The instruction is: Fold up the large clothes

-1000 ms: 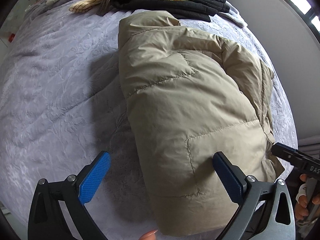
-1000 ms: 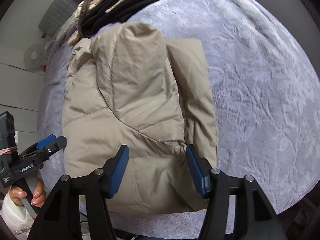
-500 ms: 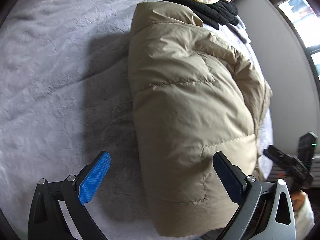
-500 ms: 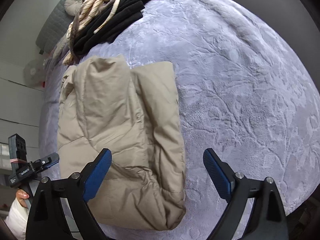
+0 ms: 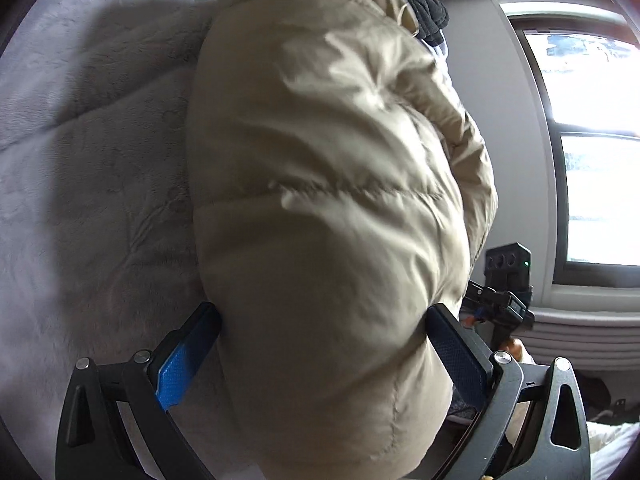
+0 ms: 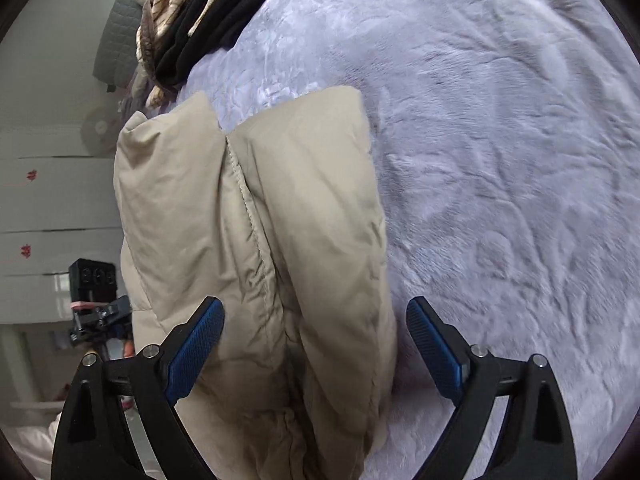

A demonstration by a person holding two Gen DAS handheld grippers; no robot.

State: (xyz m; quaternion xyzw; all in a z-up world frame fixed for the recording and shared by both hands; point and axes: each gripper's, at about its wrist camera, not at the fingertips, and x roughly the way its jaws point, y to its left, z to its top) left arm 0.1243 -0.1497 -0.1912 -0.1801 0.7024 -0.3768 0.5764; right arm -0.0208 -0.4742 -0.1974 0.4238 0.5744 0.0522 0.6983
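A folded beige puffer jacket (image 5: 320, 184) lies on the lavender bedspread (image 5: 100, 160). My left gripper (image 5: 324, 336) is open wide, and the jacket's near end sits between its blue pads, which touch its sides. In the right wrist view the same jacket (image 6: 256, 240) shows its folded layers and a seam. My right gripper (image 6: 316, 340) is open wide around the jacket's near right edge, with its right finger over the bedspread (image 6: 500, 160). Each gripper shows at the edge of the other's view.
A pile of black and striped cream clothes (image 6: 192, 12) lies at the far end of the bed, also in the left wrist view (image 5: 424, 4). A window (image 5: 592, 140) is on the right wall. White cabinets (image 6: 48, 200) stand to the left.
Both grippers have moved in close to the jacket's near end. The left pads now press its sides. The right gripper, partly closed a second ago, opened wide and now straddles the right edge.
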